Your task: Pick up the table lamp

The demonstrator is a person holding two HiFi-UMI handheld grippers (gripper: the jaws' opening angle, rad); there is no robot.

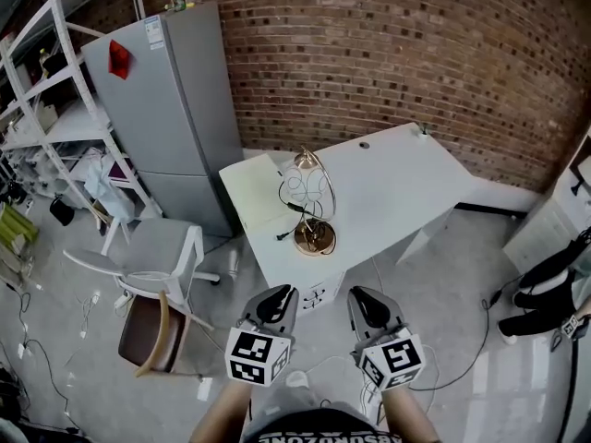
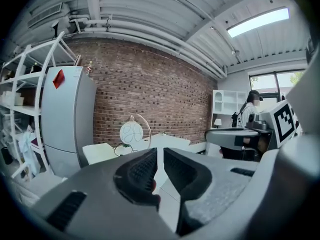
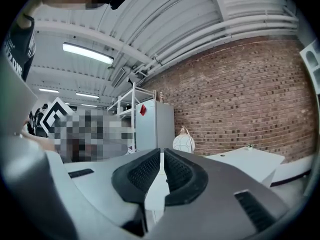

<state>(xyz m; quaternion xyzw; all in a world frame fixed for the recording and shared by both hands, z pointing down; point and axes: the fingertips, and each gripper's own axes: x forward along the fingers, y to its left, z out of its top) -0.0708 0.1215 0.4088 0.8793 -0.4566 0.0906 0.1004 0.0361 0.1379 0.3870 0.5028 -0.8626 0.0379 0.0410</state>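
The table lamp (image 1: pixel 308 197), a white globe hung in a metal hoop on a round copper base, stands on the near left part of the white table (image 1: pixel 397 178). Its black cord trails off the table's left side. Both grippers hover side by side well short of the table, above the floor. My left gripper (image 1: pixel 280 299) is shut and empty. So is my right gripper (image 1: pixel 362 300). In the left gripper view the lamp (image 2: pixel 132 132) shows far beyond the closed left gripper (image 2: pixel 159 165). The right gripper view has the lamp (image 3: pixel 184 143) small and distant past the right gripper (image 3: pixel 162 168).
A grey fridge (image 1: pixel 175 109) stands left of the table, with white shelving (image 1: pixel 55 109) beyond it. A grey office chair (image 1: pixel 157 247) and a wooden chair (image 1: pixel 152 335) sit on the floor at the left. A seated person (image 1: pixel 554 284) is at the right edge. Cables (image 1: pixel 462 358) lie on the floor.
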